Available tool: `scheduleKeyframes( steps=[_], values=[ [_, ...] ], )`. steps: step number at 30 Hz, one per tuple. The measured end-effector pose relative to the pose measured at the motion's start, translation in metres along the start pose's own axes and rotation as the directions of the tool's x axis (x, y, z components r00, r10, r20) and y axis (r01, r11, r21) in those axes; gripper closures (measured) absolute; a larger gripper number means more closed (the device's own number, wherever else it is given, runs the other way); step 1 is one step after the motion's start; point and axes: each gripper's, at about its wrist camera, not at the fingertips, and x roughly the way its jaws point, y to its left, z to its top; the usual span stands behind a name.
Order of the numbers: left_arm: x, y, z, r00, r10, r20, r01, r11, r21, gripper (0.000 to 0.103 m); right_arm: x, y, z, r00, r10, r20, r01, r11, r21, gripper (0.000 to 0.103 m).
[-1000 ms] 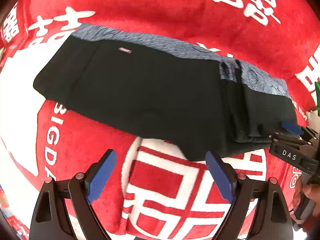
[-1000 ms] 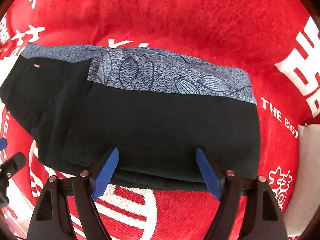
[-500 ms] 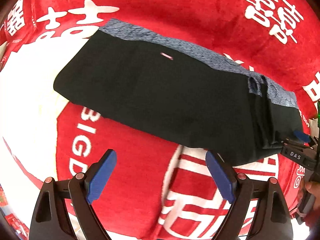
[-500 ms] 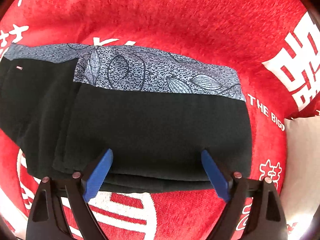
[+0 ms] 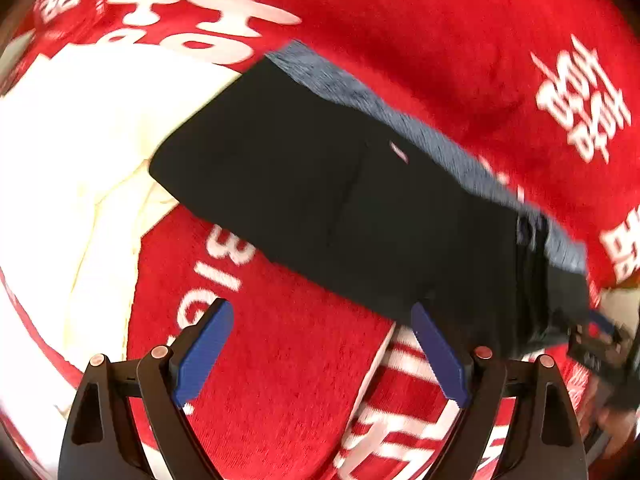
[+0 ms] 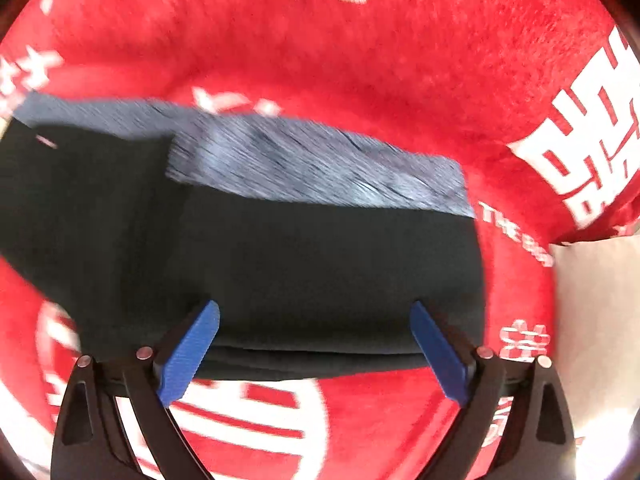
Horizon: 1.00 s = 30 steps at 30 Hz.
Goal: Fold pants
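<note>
Motion-blurred in both views: folded black pants with a grey-blue patterned waistband [image 6: 312, 168], leaf print unreadable. Cut off at left wrist view's right edge: right hand-held gripper [image 5: 600, 344], smeared. White lettering on red plush blanket [image 6: 516, 236] partly illegible.

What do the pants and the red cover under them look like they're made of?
Pants: soft matte black knit, probably stretchy jersey, lying limp in flat layers; the blue-grey waistband looks mottled. Red cover: fuzzy pile, likely plush or fleece, with white printed lettering.
</note>
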Motion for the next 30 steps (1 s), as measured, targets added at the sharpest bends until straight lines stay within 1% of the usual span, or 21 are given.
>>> scheduleKeyframes(
  steps=[2, 3, 5, 7, 8, 9, 10, 11, 13, 14, 17, 21, 22, 23, 24, 26, 28, 29, 30],
  values=[
    [0.0, 0.01, 0.005, 1.0, -0.024, 0.012, 0.025, 0.999, -0.036, 0.012, -0.014, 0.01, 0.002, 0.997, 0.071, 0.034, -0.07, 0.997, -0.006, 0.006],
    [0.0, 0.013, 0.006, 0.999, -0.031, 0.017, 0.031, 0.998, -0.049, 0.012, -0.018, 0.016, 0.004, 0.995, 0.091, 0.046, -0.09, 0.996, -0.02, 0.006],
    [0.001, 0.02, 0.008, 0.998, -0.05, 0.025, 0.052, 0.996, -0.071, 0.012, -0.019, 0.03, 0.007, 0.993, 0.103, 0.055, -0.1, 0.994, -0.051, 0.006],
    [0.008, 0.023, 0.01, 0.996, -0.089, 0.022, 0.091, 0.992, -0.091, 0.012, -0.005, 0.038, 0.007, 0.991, 0.136, 0.011, -0.135, 0.989, -0.068, 0.006],
    [0.012, 0.026, 0.011, 0.993, -0.117, 0.02, 0.118, 0.987, -0.106, 0.012, 0.007, 0.042, 0.004, 0.987, 0.159, -0.034, -0.161, 0.985, -0.063, 0.006],
    [0.017, 0.029, 0.011, 0.991, -0.136, 0.019, 0.137, 0.983, -0.124, 0.012, 0.022, 0.043, 0.0, 0.982, 0.169, -0.085, -0.174, 0.983, -0.052, 0.006],
    [0.022, 0.031, 0.011, 0.989, -0.146, 0.019, 0.147, 0.979, -0.141, 0.012, 0.031, 0.043, -0.006, 0.981, 0.162, -0.104, -0.168, 0.984, -0.053, 0.003],
    [0.027, 0.035, 0.012, 0.986, -0.162, 0.027, 0.164, 0.973, -0.161, 0.012, 0.029, 0.045, -0.009, 0.987, 0.15, -0.061, -0.155, 0.985, -0.079, 0.003],
    [0.031, 0.041, 0.013, 0.975, -0.212, 0.062, 0.221, 0.954, -0.202, 0.012, 0.026, 0.05, -0.013, 0.991, 0.129, -0.04, -0.133, 0.984, -0.115, 0.003],
    [0.034, 0.046, 0.014, 0.965, -0.249, 0.085, 0.262, 0.938, -0.227, 0.012, 0.025, 0.049, -0.014, 0.99, 0.136, -0.031, -0.139, 0.984, -0.11, 0.003],
    [0.036, 0.052, 0.017, 0.94, -0.314, 0.137, 0.339, 0.904, -0.26, 0.012, 0.024, 0.051, -0.015, 0.989, 0.143, -0.026, -0.145, 0.983, -0.113, 0.002],
    [0.043, 0.058, 0.021, 0.917, -0.352, 0.186, 0.392, 0.88, -0.27, 0.012, 0.023, 0.053, -0.017, 0.989, 0.143, -0.024, -0.145, 0.983, -0.11, 0.002],
    [0.045, 0.058, 0.021, 0.911, -0.359, 0.202, 0.404, 0.875, -0.267, 0.011, 0.023, 0.053, -0.017, 0.989, 0.144, -0.021, -0.145, 0.983, -0.11, 0.002],
    [0.046, 0.058, 0.022, 0.9, -0.377, 0.219, 0.426, 0.866, -0.263, 0.008, 0.025, 0.05, -0.018, 0.989, 0.145, -0.016, -0.146, 0.983, -0.111, 0.002],
    [0.046, 0.06, 0.022, 0.896, -0.379, 0.231, 0.433, 0.861, -0.267, 0.008, 0.025, 0.051, -0.019, 0.989, 0.146, -0.013, -0.146, 0.983, -0.111, 0.002],
    [0.044, 0.057, 0.023, 0.888, -0.387, 0.248, 0.447, 0.854, -0.267, 0.008, 0.029, 0.049, -0.019, 0.989, 0.148, -0.008, -0.148, 0.983, -0.112, 0.002],
    [0.04, 0.049, 0.027, 0.88, -0.396, 0.261, 0.456, 0.857, -0.239, 0.008, 0.028, 0.049, -0.019, 0.989, 0.148, -0.006, -0.148, 0.983, -0.112, 0.002],
    [0.039, 0.044, 0.03, 0.881, -0.39, 0.267, 0.449, 0.867, -0.215, 0.008, 0.028, 0.047, -0.019, 0.989, 0.149, -0.006, -0.148, 0.983, -0.111, 0.002],
    [0.041, 0.04, 0.033, 0.89, -0.372, 0.263, 0.427, 0.882, -0.198, 0.008, 0.028, 0.047, -0.019, 0.989, 0.149, -0.006, -0.148, 0.983, -0.11, 0.002]
  ],
)
